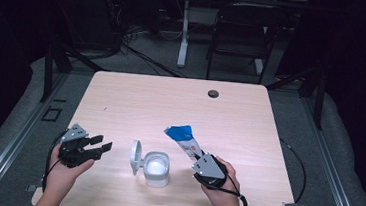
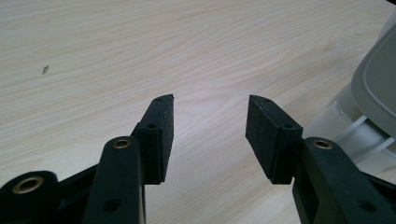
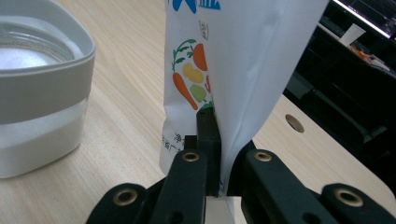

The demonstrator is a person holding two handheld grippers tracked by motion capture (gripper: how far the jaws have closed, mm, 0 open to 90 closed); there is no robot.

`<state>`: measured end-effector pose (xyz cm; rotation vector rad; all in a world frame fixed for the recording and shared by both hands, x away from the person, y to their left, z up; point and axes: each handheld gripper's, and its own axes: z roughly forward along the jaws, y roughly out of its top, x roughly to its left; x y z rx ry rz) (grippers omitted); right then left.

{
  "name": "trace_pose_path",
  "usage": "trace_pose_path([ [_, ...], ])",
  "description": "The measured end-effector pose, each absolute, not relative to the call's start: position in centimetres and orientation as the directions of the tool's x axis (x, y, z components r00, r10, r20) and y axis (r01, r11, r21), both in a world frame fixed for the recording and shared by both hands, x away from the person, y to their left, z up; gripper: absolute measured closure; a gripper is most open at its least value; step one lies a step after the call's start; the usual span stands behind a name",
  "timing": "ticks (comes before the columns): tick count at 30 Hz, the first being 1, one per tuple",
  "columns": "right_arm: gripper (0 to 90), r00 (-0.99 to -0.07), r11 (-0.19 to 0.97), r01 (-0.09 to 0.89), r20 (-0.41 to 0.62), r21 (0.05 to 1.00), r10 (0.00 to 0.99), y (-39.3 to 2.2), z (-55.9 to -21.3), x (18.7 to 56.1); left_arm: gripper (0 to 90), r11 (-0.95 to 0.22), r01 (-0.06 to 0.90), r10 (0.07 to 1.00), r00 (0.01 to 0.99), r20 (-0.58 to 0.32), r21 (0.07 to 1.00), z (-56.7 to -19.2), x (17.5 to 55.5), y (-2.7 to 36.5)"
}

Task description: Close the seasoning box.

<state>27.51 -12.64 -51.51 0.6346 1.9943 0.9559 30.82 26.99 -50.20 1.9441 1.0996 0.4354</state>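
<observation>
A white packet with a blue top and printed vegetables point(image 1: 184, 138) point(image 3: 233, 60) is pinched at its bottom edge by my right gripper point(image 1: 201, 161) point(image 3: 217, 140), which is shut on it and holds it up, tilted away from me. A clear square jar point(image 1: 156, 169) point(image 3: 37, 93) with white powder inside stands just left of it, its grey lid point(image 1: 136, 156) point(image 2: 378, 88) flipped open to the left. My left gripper point(image 1: 101, 143) point(image 2: 210, 130) rests low over the table at the left, open, nothing between its pads, pointing toward the jar.
The light wooden table point(image 1: 170, 107) has a round cable hole point(image 1: 213, 93) near its far edge. A small speck point(image 2: 45, 69) lies on the wood ahead of the left gripper. Behind the table stand a dark chair point(image 1: 242, 33) and a white desk leg point(image 1: 184, 33).
</observation>
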Motion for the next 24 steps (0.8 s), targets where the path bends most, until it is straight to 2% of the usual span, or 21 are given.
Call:
trace_pose_path([
  [24, 88.7, -0.491, 0.332, 0.193, -0.202, 0.923, 0.847, -14.8, -52.4, 27.6, 52.2, -0.262, 0.537, 0.825, 0.555, -0.102, 0.802, -50.2, 30.8, 26.9],
])
